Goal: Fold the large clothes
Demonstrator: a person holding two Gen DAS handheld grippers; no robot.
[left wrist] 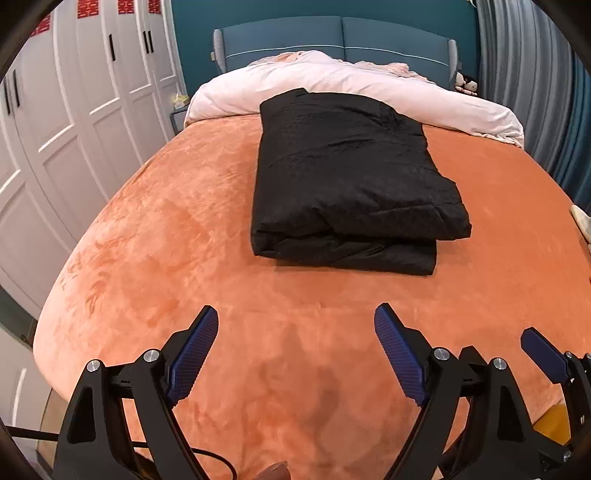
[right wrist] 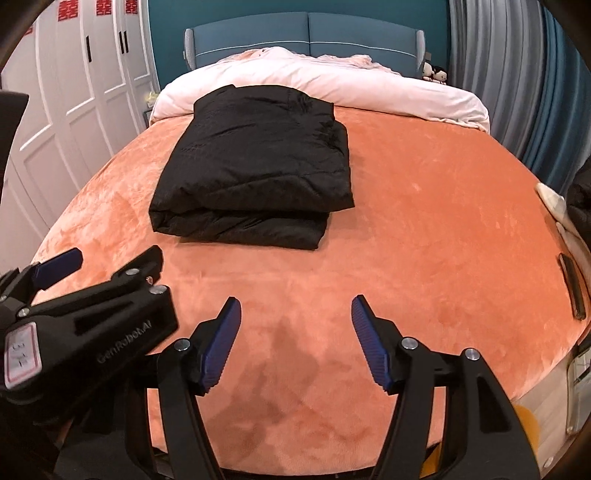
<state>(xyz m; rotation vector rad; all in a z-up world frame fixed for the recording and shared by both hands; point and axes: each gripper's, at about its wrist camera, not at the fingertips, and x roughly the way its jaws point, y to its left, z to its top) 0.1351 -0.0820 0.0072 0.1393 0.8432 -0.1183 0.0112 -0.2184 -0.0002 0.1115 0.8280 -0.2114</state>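
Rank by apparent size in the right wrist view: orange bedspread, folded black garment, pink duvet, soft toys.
1. orange bedspread
2. folded black garment
3. pink duvet, though distance shrinks it
4. soft toys

On your left gripper [right wrist: 66, 266], seen from the right wrist, the black body reads "GenRobot.AI". A white sticker [right wrist: 20, 350] on it is too blurred to read, and red double-happiness signs [right wrist: 103, 7] top the wardrobe doors [right wrist: 74, 74].
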